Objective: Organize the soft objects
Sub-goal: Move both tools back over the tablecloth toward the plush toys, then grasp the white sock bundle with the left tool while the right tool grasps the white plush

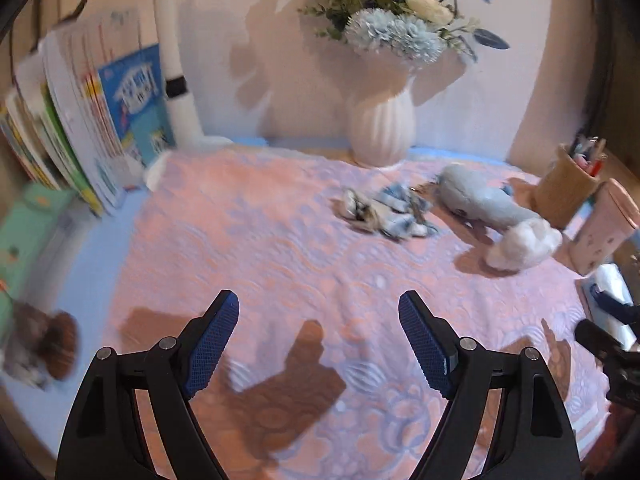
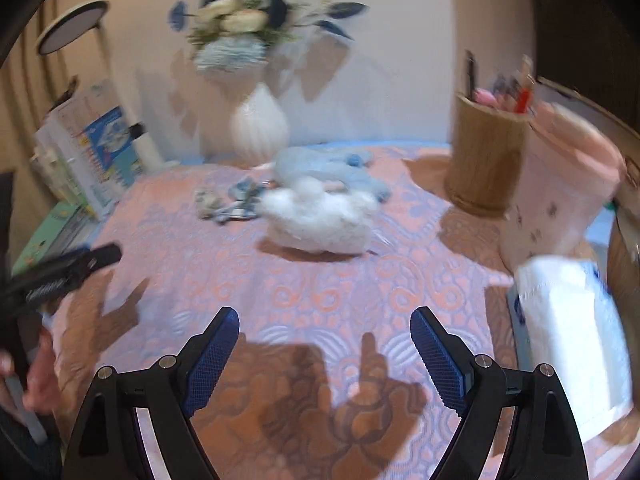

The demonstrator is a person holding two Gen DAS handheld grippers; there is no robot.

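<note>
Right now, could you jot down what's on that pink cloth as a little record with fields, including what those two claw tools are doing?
surface: pink patterned cloth
soft things: white fluffy toy, blue-grey plush, small crumpled blue fabric
their place: grouped near the white vase, far side of the cloth
other items: wooden pen holder, pink bin, leaning books
left gripper: open, empty
right gripper: open, empty
progress: soft things not yet touched

- Cloth: pink with pale blue raised pattern.
- Vase: white, ribbed; flowers blue and cream.
- Plush toy: pale blue; fluffy toy: white.
- Crumpled fabric: blue-white.
- Pen holder: wood brown.
- Gripper pads: blue, cross-hatched.
</note>
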